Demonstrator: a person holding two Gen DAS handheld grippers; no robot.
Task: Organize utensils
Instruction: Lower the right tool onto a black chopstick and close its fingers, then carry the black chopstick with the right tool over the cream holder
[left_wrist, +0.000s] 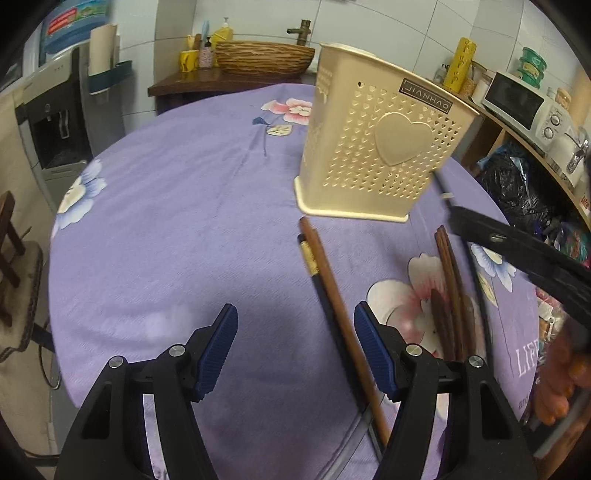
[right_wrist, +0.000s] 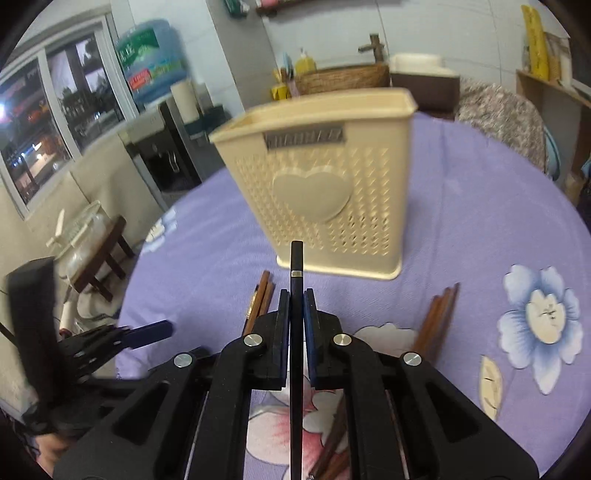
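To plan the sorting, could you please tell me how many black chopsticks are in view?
2. One black chopstick is clamped in the right hand-held gripper; the gold-banded chopstick lies beside a brown chopstick, ahead of the open left hand-held gripper. Others may be hidden.
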